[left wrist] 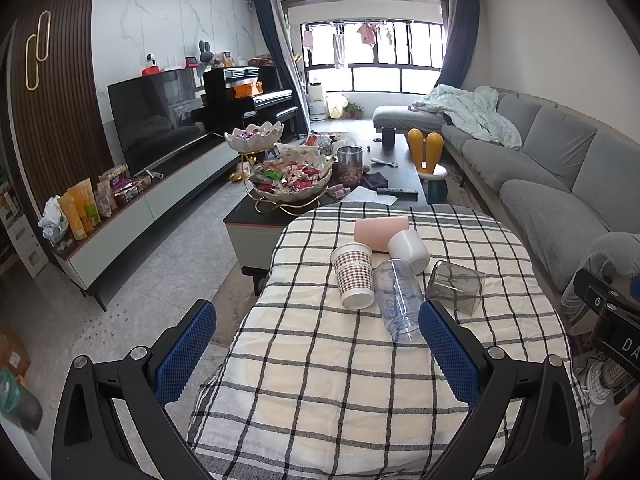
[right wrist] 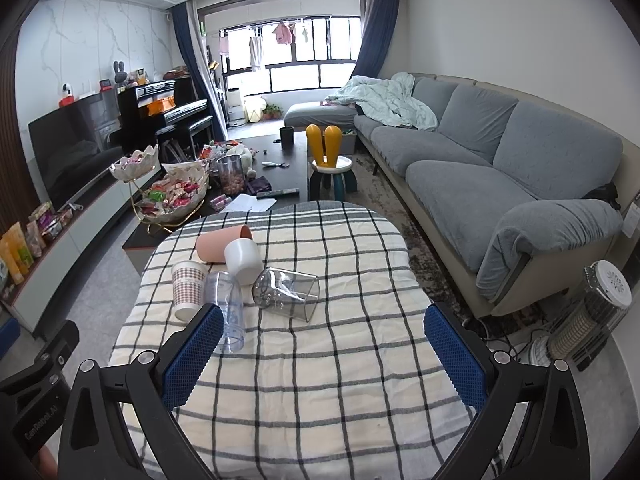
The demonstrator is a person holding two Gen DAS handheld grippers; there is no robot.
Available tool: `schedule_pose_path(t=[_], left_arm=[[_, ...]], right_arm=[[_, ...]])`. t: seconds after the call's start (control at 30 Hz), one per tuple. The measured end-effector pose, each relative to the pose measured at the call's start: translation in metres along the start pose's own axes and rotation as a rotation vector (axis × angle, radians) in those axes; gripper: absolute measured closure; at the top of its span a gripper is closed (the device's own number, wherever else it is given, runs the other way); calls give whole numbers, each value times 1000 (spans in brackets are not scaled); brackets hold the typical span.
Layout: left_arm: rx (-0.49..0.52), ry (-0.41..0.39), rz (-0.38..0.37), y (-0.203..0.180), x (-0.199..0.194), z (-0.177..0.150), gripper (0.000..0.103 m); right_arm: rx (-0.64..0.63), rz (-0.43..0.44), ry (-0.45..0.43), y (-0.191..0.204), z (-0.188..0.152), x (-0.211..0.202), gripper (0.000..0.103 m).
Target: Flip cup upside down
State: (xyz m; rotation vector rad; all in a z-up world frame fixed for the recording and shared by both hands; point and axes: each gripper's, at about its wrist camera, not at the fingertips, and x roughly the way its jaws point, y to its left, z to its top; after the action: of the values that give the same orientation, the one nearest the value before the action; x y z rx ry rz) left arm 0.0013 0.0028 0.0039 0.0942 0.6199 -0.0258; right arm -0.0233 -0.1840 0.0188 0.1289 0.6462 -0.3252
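Several cups lie on their sides in a cluster on a checked tablecloth [left wrist: 320, 380] [right wrist: 340, 360]: a pink cup [left wrist: 380, 232] [right wrist: 222, 242], a white cup [left wrist: 410, 250] [right wrist: 244, 260], a chequered paper cup [left wrist: 354, 276] [right wrist: 188, 290], a clear tall cup [left wrist: 398, 300] [right wrist: 228, 306] and a smoky square glass [left wrist: 456, 286] [right wrist: 286, 292]. My left gripper [left wrist: 318, 356] is open and empty, short of the cups. My right gripper [right wrist: 324, 356] is open and empty, to the right of the clear cup.
A dark coffee table [left wrist: 396, 160] with snack bowls [left wrist: 292, 182] stands behind the covered table. A grey sofa [right wrist: 500, 168] runs along the right, a TV unit [left wrist: 160, 200] along the left. A heater [right wrist: 588, 320] stands on the floor at right.
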Motion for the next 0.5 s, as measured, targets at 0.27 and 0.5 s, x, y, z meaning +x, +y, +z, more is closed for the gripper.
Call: schedule_pose_path(t=[0.27, 0.5], left_arm=[[0, 1, -2, 0, 0, 0, 0], [-4, 3, -2, 2, -1, -2, 0]], right_arm=[[3, 1, 5, 1, -2, 0, 2], [3, 2, 6, 0, -1, 1, 2]])
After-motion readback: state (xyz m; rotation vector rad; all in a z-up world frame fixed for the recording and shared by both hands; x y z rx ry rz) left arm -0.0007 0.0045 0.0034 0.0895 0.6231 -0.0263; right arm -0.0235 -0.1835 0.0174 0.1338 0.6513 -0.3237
